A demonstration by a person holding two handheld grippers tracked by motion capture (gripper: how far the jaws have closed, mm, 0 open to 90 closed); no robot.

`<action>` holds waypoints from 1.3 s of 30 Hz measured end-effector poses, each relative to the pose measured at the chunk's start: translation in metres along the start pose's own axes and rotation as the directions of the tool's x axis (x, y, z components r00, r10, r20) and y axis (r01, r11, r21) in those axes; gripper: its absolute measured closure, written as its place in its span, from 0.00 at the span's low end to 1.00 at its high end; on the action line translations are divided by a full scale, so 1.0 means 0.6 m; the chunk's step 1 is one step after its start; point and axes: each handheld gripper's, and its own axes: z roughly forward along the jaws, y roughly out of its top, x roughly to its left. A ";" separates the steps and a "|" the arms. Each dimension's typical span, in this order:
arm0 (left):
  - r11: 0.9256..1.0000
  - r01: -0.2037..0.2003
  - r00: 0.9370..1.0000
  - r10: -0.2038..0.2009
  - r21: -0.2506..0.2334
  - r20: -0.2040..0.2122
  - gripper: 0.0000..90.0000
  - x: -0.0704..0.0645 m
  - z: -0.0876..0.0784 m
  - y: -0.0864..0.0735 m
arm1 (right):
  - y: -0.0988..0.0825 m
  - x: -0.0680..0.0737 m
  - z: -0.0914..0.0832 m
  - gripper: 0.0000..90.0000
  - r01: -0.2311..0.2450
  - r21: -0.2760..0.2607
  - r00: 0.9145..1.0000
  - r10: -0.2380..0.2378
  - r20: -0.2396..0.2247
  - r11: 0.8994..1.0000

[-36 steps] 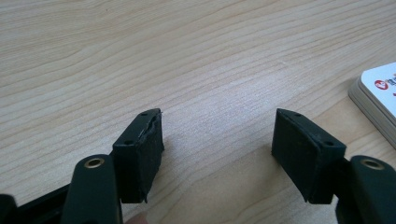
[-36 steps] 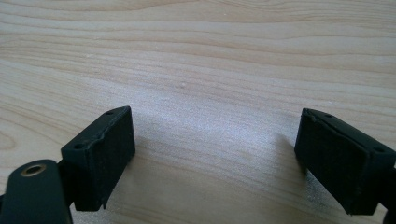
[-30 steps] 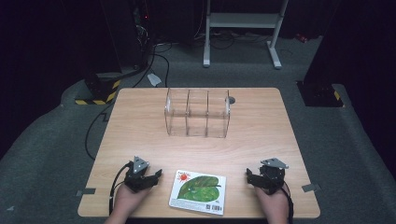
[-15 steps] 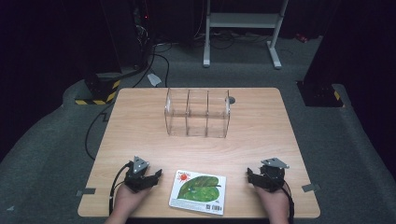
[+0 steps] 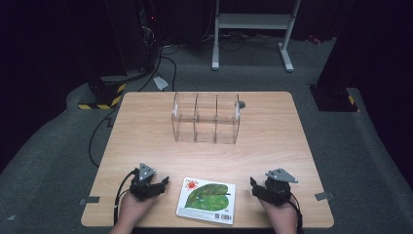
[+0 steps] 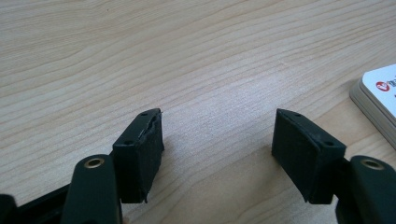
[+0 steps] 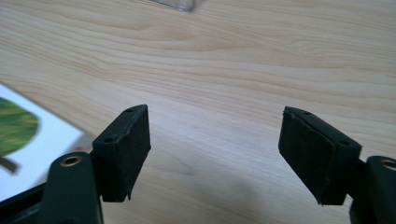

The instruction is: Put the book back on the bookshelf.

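Book [image 5: 206,200] between both claws, untouched

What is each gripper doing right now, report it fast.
Left gripper: open, holding nothing.
Right gripper: open, jaws just been closing, nothing between them.

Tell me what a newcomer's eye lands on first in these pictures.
The flat white board book with a green leaf and a red sun on its cover stands out, lying at the near edge of the light wooden table between the left gripper and the right gripper, both with jaws apart and nothing between them. Farther back, near the middle of the table, stands a clear plastic organizer with three compartments, which looks empty.
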 end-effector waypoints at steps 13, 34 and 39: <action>1.000 -0.005 1.000 0.005 0.002 0.000 0.37 0.000 0.000 0.000 | -0.003 0.086 -0.015 0.29 0.028 -0.005 0.988 -0.028 -0.151 1.000; 1.000 0.018 0.995 -0.017 -0.013 0.094 0.41 -0.037 -0.028 0.006 | -0.024 0.122 -0.006 0.26 0.025 0.053 0.977 -0.014 -0.212 0.998; 1.000 0.004 0.990 -0.001 -0.026 0.143 0.40 -0.068 -0.044 0.011 | -0.027 0.124 -0.006 0.27 0.022 0.065 0.978 -0.008 -0.210 0.998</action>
